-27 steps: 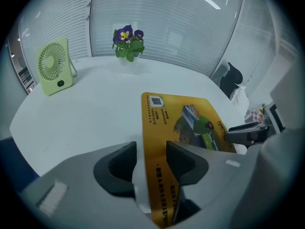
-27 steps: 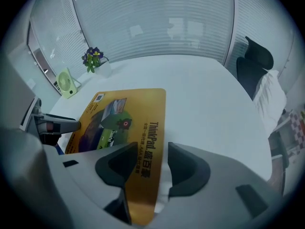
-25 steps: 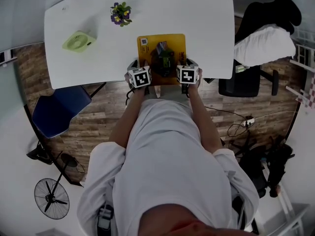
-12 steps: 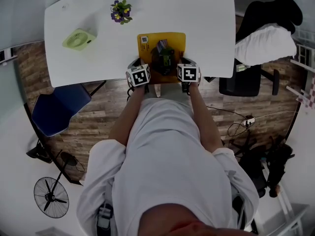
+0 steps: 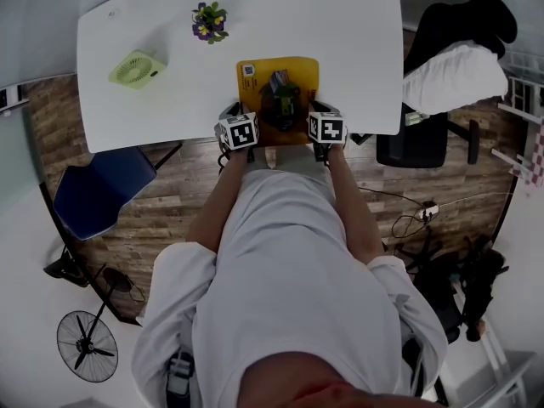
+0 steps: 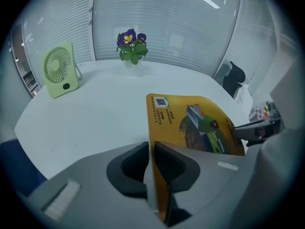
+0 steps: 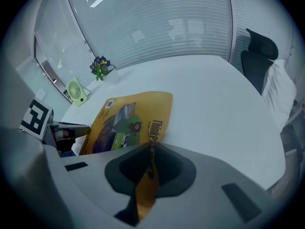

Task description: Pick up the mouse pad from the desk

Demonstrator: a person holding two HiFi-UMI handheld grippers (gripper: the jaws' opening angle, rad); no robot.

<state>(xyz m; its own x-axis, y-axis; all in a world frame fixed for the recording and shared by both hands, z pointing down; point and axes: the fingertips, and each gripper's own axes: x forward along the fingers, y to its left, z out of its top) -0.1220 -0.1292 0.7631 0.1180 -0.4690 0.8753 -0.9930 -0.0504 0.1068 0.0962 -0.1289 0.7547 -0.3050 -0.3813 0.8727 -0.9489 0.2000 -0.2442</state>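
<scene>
Head view: one yellow mouse pad (image 5: 255,87) at the white desk's (image 5: 340,49) near edge, its near corners hidden under the left gripper (image 5: 242,126) and right gripper (image 5: 321,124); one green fan (image 5: 136,69), one potted flower (image 5: 209,22).

Left gripper view: jaws closing on the pad's edge.

Right gripper view: jaws clamped on its buckled edge.

The mouse pad (image 5: 278,92) is a warm yellow-orange, printed with a green and dark brown picture in its middle, a small black-and-white square code at one corner and black lettering along one edge. The table (image 5: 340,41) is plain white. The little fan (image 5: 136,69) is pale green. The flowers (image 5: 209,21) are purple with yellow centres over green leaves. The floor (image 5: 183,219) is brown wood-grain planks, and the chair (image 5: 93,189) is deep blue.
</scene>
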